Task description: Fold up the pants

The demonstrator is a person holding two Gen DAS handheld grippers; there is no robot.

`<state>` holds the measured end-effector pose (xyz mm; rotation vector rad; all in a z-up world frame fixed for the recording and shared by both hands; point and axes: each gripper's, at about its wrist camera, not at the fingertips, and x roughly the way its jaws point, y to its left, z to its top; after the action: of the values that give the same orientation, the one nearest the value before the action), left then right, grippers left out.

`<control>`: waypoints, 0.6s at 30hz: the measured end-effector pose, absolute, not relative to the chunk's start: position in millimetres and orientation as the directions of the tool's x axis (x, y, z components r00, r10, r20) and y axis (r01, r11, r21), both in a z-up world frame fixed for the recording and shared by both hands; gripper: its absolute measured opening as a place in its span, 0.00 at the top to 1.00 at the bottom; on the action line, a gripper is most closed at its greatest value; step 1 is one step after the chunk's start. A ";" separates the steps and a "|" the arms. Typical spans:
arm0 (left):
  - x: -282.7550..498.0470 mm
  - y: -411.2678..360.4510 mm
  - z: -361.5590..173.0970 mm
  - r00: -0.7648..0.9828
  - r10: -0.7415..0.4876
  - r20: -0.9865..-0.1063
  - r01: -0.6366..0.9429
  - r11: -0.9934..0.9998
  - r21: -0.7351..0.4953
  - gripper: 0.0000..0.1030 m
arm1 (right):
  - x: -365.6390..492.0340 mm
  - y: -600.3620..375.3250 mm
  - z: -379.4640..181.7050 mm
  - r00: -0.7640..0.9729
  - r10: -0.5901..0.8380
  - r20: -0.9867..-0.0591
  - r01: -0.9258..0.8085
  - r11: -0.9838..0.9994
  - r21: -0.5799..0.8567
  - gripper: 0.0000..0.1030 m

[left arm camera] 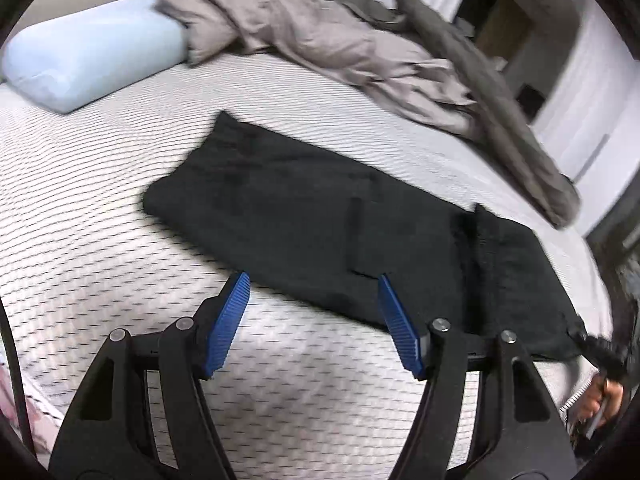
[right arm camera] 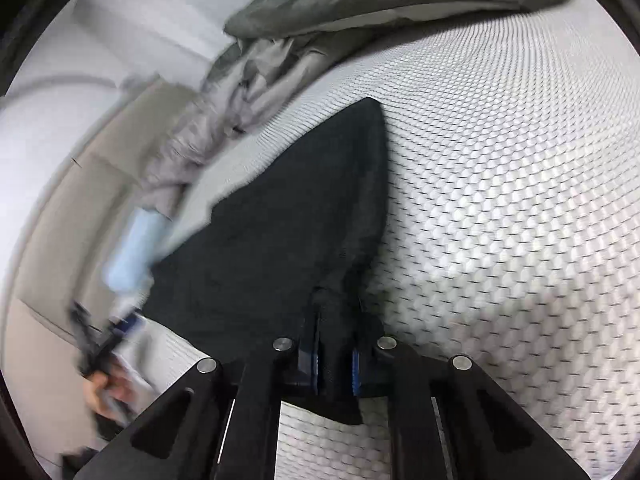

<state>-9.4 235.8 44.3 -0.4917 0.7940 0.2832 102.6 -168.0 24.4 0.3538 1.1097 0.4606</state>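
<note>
While clenched on a bunched corner of the black pants, the right gripper pinches cloth between both blue pads, low at the near end of the garment. Left gripper: released, jaws wide and empty, poised over the pants' near long edge without touching it.

Pants: one item, black, lying mostly flat and lengthwise on the quilted white mattress, apparently already halved leg over leg.

Beyond the pants, toward the head of the mattress: grey duvet, rumpled; light blue pillow, well apart from the pants.

Risks, as judged: the right pinch holds only a small gather, so a pull may slip it free or lift one layer alone, skewing the fold; the left gripper, closing on the edge, may catch mattress cover along with the cloth.

Containers: none in view, hence no contents to list
</note>
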 end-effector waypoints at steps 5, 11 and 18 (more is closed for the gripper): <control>-24.6 258.6 33.6 0.645 0.076 -0.761 -0.474 0.820 -0.320 0.38 | 102.6 -176.4 28.6 0.359 0.480 -0.800 -0.172 0.877 0.449 0.69; -24.2 287.9 9.8 0.670 -0.033 -0.742 -0.492 0.729 -0.476 0.38 | 102.6 -190.2 42.1 0.492 0.504 -0.710 -0.173 0.856 0.487 0.40; 17.0 315.2 -3.1 0.662 0.011 -0.750 -0.594 0.619 -0.515 0.91 | 124.2 -170.5 19.3 0.425 0.505 -0.751 -0.216 0.862 0.457 0.40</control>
<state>17.0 315.2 -3.1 -0.8427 0.7829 0.3920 124.2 -170.5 19.3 0.3121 1.0399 0.4603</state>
